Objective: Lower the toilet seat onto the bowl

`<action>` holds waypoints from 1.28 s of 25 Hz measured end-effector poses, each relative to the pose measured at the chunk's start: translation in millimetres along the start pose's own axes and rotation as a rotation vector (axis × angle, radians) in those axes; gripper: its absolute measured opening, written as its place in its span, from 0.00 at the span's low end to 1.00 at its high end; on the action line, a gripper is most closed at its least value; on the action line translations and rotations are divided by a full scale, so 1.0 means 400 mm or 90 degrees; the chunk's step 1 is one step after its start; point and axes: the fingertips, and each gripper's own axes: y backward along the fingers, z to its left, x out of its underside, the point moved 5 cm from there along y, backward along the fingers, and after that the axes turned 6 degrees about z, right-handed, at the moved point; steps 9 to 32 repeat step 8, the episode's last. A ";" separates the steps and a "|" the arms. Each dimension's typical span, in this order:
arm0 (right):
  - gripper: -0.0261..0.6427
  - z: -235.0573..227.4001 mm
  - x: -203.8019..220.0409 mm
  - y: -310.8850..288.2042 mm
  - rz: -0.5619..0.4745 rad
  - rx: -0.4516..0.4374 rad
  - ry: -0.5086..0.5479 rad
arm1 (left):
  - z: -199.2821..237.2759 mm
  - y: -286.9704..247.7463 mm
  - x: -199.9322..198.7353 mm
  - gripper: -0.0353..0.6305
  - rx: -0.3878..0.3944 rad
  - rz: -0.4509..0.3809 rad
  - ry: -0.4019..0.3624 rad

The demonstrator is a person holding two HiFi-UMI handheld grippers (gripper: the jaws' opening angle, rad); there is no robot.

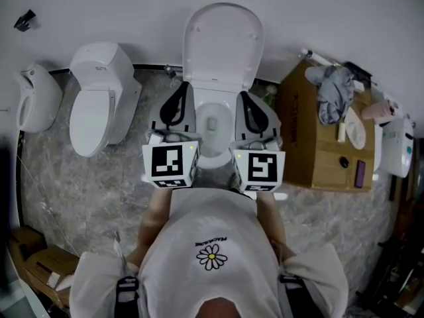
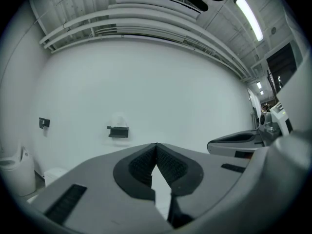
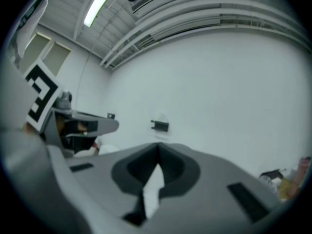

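White toilet seat (image 1: 223, 44) stands raised behind the bowl (image 1: 213, 130), tilted back toward the wall. It is not in contact with the bowl rim. The bowl opening is exposed and shows between the two grippers in the head view.

Left gripper (image 1: 179, 90): jaws together, pads meeting at the tips, nothing between them. In the left gripper view the closed tips (image 2: 156, 146) point at the plain white wall, below a small black wall bracket (image 2: 118, 131).

Right gripper (image 1: 244, 96): jaws together, nothing between them. In the right gripper view the closed tips (image 3: 157, 146) face the same wall and the same bracket (image 3: 160, 126).

Both grippers are held side by side above the bowl, one over each side of the rim, pointing toward the raised seat. Neither touches the seat. Each carries its marker cube at the rear, close to the person's white shirt (image 1: 212, 244).

Surroundings:
- A second toilet (image 1: 99, 101) stands to the left on the marbled floor (image 1: 86, 184), with its seat down.
- A further white fixture (image 1: 34, 98) stands at the far left.
- A cardboard box (image 1: 318, 152) stands just right of the bowl, with a grey cloth (image 1: 334, 90) lying on top.
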 end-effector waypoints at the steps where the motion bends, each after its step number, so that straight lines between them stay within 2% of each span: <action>1: 0.08 0.000 -0.002 0.002 -0.001 0.000 0.002 | -0.002 0.003 -0.002 0.09 -0.001 0.000 -0.002; 5: 0.08 0.000 -0.014 0.009 -0.006 0.002 -0.006 | 0.000 0.014 -0.006 0.09 -0.001 0.007 0.018; 8: 0.08 -0.005 -0.025 0.008 -0.010 0.012 -0.007 | 0.014 0.012 -0.009 0.09 0.000 -0.003 0.005; 32: 0.08 -0.005 -0.025 0.008 -0.010 0.012 -0.007 | 0.014 0.012 -0.009 0.09 0.000 -0.003 0.005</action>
